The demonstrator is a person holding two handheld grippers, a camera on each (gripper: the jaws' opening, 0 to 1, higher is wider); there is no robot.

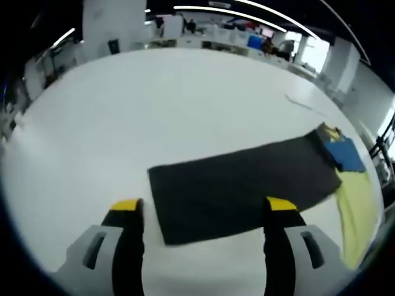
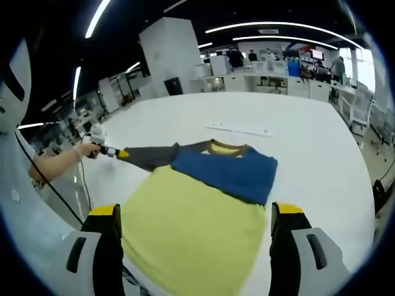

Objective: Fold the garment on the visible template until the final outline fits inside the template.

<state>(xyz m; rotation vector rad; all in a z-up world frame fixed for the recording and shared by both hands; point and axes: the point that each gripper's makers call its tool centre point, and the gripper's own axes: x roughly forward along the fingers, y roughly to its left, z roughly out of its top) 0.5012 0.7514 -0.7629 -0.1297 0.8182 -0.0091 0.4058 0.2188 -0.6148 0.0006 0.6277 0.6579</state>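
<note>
On the white tabletop (image 1: 154, 105), with both tongs gaping empty, the left tongs (image 1: 205, 206) should pinch the gray sleeve's (image 1: 241, 188) end and fold it across the shirt (image 2: 197, 216).

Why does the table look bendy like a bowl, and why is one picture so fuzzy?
In the left gripper view, the white table curves because the fisheye lens bends straight edges, and the whole picture is soft and blurry, even the dark sleeve. In the right gripper view, things are sharper: the yellow shirt looks crisp, and the long ceiling lights bow into arcs.
</note>
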